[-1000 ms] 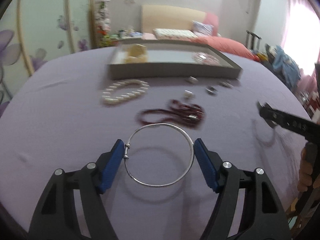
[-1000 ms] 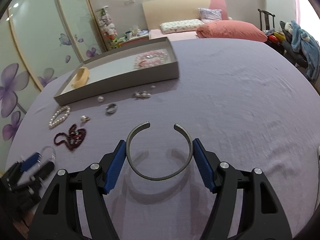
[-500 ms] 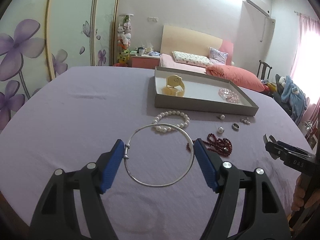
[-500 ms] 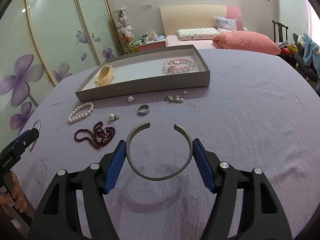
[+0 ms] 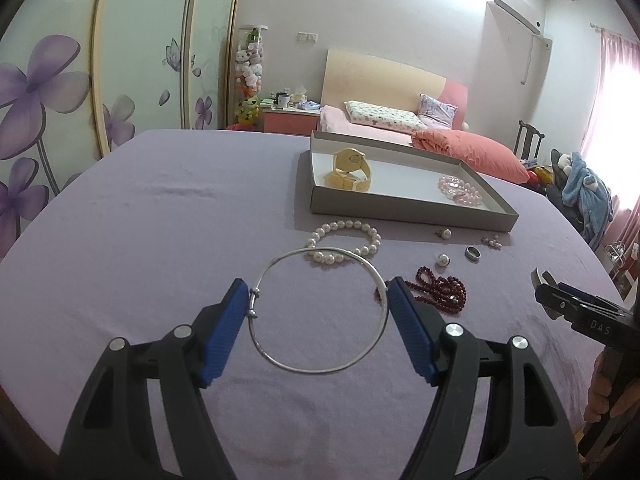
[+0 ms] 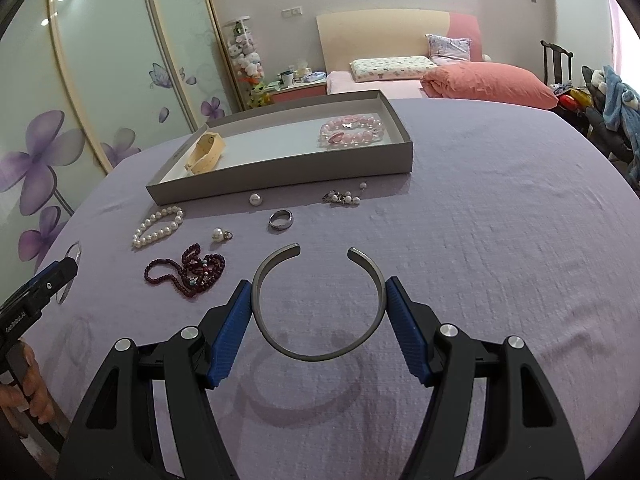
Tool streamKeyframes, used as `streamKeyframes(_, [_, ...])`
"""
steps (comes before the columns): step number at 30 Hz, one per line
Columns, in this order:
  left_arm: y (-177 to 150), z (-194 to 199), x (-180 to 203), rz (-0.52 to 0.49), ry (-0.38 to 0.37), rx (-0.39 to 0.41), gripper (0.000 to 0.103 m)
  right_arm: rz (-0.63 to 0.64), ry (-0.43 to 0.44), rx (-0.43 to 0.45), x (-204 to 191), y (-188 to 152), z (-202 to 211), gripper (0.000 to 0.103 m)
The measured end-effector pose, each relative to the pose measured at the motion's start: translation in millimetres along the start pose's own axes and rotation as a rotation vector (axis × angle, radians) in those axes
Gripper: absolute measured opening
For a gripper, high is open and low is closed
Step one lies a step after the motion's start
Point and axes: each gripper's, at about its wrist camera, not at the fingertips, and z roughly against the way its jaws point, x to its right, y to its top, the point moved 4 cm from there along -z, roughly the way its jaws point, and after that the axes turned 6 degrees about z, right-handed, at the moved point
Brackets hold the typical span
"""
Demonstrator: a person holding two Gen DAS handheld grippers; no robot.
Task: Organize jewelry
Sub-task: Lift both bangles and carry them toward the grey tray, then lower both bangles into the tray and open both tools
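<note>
My left gripper (image 5: 318, 312) is shut on a thin silver bangle (image 5: 280, 364), held above the purple cloth. My right gripper (image 6: 319, 308) is shut on a dark grey open cuff bracelet (image 6: 316, 354), also held above the cloth. A grey tray (image 6: 280, 168) at the back holds a cream watch (image 6: 204, 152) and a pink bead bracelet (image 6: 352, 130). Loose on the cloth lie a pearl bracelet (image 6: 156, 226), a dark red bead necklace (image 6: 188, 274), a silver ring (image 6: 281, 220), single pearls (image 6: 255, 199) and a small pearl cluster (image 6: 344, 198).
The round table is covered in purple cloth (image 6: 500, 240). A bed with pink bedding (image 6: 480, 80) stands behind it. Wardrobe doors with purple flowers (image 5: 48, 92) are at the left. The left gripper also shows at the left edge of the right wrist view (image 6: 36, 296).
The left gripper has risen and tilted up with the bangle, so the tray and the room now show further off. The right gripper has lifted and turned slightly with the cuff.
</note>
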Motion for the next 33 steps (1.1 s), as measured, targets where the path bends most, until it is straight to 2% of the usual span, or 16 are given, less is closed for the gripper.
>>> streamKeyframes(11, [2,-1,1,0.004,-0.004,0.002,0.070,0.002,-0.005,0.006,1,2,2,0.067])
streamKeyframes(14, [9,0,4,-0.006,-0.012,0.018,0.070,0.010,-0.014,0.037,3,11,7,0.067])
streamKeyframes(24, [73,3,28,-0.043,-0.073,0.162,0.070,0.043,-0.074,0.232,10,73,29,0.067])
streamKeyframes(33, [121,-34,58,-0.037,-0.116,0.205,0.070,0.054,-0.074,0.324,12,123,8,0.067])
